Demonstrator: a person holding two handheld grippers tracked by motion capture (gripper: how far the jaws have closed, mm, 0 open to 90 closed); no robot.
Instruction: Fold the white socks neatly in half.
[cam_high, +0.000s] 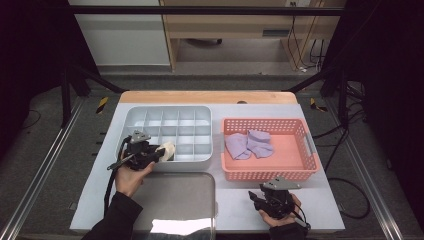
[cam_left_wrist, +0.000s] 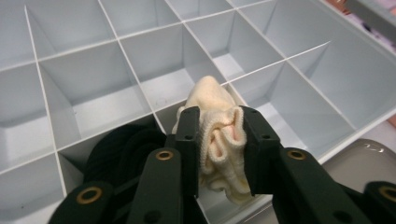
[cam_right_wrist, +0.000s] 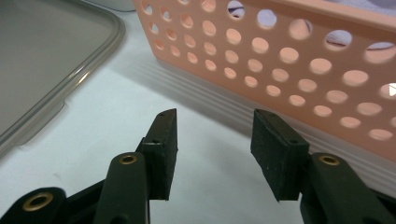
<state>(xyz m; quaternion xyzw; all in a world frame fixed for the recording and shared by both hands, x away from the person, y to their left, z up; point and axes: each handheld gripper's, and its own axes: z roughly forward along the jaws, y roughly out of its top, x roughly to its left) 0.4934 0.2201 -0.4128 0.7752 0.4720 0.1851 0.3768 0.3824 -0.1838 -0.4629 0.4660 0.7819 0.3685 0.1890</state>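
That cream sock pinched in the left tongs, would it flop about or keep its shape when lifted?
Probably floppy: the cream sock bunches into soft folds between the left tongs. It looks light for its size, being thin knit fabric. It seems unlikely to slip, since the ribbed cloth is squeezed tight by the pads; it may sag into the divided tray when released.

Left claw (cam_left_wrist: 215, 135) clamped, angled forward-down; right claw (cam_right_wrist: 212, 140) jaws apart (nothing between), seemingly resting low.

The cream sock (cam_left_wrist: 219, 135) is soft ribbed knit cloth; the divided tray (cam_left_wrist: 84, 79) smooth matt grey plastic; the pink basket (cam_right_wrist: 289, 60) perforated plastic, slightly glossy.
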